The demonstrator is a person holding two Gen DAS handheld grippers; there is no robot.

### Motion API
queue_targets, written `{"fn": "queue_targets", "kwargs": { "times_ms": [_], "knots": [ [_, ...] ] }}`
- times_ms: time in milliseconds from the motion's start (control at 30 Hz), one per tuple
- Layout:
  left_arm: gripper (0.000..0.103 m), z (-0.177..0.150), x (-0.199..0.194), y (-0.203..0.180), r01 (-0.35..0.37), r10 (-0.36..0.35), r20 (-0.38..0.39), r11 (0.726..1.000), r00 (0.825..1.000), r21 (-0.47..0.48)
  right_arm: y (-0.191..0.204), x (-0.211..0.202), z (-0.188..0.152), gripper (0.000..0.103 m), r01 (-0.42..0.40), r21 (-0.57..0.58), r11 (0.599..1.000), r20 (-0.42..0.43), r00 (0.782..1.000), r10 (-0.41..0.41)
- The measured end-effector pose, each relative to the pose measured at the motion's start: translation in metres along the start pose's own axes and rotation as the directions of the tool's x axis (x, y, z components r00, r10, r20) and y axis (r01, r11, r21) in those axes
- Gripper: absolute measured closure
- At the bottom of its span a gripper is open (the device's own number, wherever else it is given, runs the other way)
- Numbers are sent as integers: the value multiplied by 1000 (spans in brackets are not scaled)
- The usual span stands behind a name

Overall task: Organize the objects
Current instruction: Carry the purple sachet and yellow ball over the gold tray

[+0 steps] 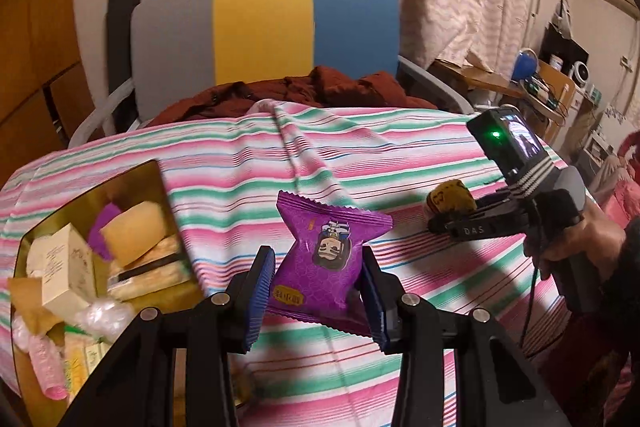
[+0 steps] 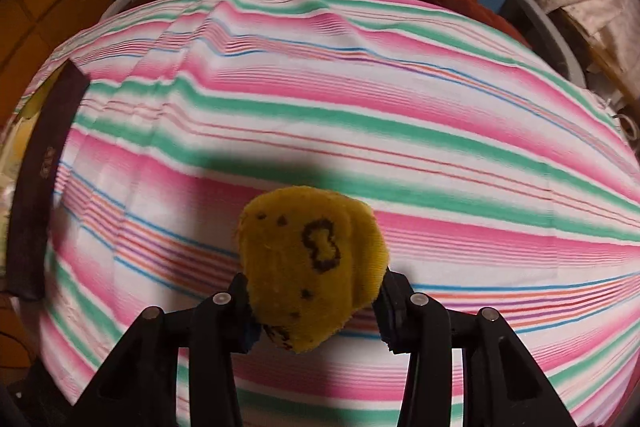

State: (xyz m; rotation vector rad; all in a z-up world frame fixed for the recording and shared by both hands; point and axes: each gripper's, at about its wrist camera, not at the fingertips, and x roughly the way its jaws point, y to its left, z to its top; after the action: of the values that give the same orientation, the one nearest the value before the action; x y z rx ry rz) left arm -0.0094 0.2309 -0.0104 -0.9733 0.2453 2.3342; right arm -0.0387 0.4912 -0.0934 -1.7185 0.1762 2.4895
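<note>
A: Nearest the left camera, the left gripper [image 1: 316,291] has its jaws closed on a purple snack packet [image 1: 326,259], lifted clear of the striped cloth [image 1: 400,155]. The blue pads [image 1: 262,291] press the wrapper from both sides.

B: And the right gripper [image 2: 316,307]?

A: Its jaws are clamped on a yellow plush toy [image 2: 312,267] with dark markings, also held above the cloth. From the left view it sits off to the right, a hand [image 1: 576,243] around the handle.

B: So which step does this look like?

A: Both items appear picked up and in transit, so likely the carry toward the container. The next move probably calls for swinging the packet left and releasing it over the open gold tin [image 1: 156,169], then bringing the toy across without the two grippers colliding.

B: What does the tin hold?

A: It lies just left of the left gripper and is already fairly full: a cream box [image 1: 66,267], a tan sponge-like block [image 1: 132,235], something purple beneath it, pale wrapped pieces and a pink ribbed item [image 1: 46,371]. Room looks tight.

B: Farther back?

A: A rust-coloured garment [image 1: 320,87] at the cloth's far edge, then a grey, yellow and blue chair back [image 1: 264,27].
</note>
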Motion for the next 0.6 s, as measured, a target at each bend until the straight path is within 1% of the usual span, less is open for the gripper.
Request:
{"fn": "queue_targets", "kwargs": {
  "times_ms": [200,300,433,500,533,600],
  "knots": [
    [61,-11,-11,33,-27,27,0,998,1000,-60,43,0,1,58,-25,-39,999,-21,999,24],
    [61,-18,-19,58,-55,56,2,993,998,-109,61,-6,1,58,-58,-46,997,-12,998,58],
    [61,-25,-31,91,-92,94,5,980,996,-176,94,-22,2,58,-110,-61,992,34,993,112],
    [61,-28,-37,106,-110,115,9,973,993,-204,113,-36,6,58,-141,-81,987,69,987,147],
    [61,-31,-40,115,-120,126,10,968,992,-222,120,-44,1,58,-155,-89,984,85,983,163],
    [61,-36,-48,132,-137,145,12,956,989,-258,140,-57,6,58,-197,-107,975,120,970,209]
  ]
}}
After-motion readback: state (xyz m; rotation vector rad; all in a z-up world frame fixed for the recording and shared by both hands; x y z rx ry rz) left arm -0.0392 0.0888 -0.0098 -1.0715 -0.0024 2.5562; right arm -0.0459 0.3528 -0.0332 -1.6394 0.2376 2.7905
